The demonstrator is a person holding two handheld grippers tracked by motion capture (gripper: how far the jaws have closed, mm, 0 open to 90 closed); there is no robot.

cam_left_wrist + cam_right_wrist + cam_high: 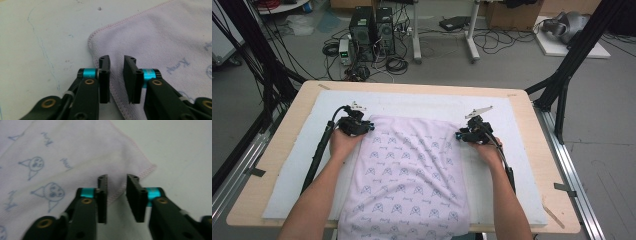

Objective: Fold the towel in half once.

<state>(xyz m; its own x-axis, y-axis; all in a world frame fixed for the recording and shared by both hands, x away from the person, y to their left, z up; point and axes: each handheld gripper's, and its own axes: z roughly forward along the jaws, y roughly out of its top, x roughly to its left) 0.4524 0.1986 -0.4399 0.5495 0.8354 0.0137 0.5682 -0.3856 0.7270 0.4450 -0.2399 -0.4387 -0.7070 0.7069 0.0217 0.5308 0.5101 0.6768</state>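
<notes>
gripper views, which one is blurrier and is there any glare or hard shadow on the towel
Right gripper view: softest, the towel print and the right gripper jaws smeared. Left gripper view: left gripper jaws and hem stitching crisper, far print hazy. High view: even light on the towel, no glare or hard shadow.

Grey floor (522, 65) strewn with black cables (499, 40); two computer towers (372, 32) beyond a wooden table (422, 89); white desk legs (444, 37); black frame struts (579, 47) at both sides.
</notes>
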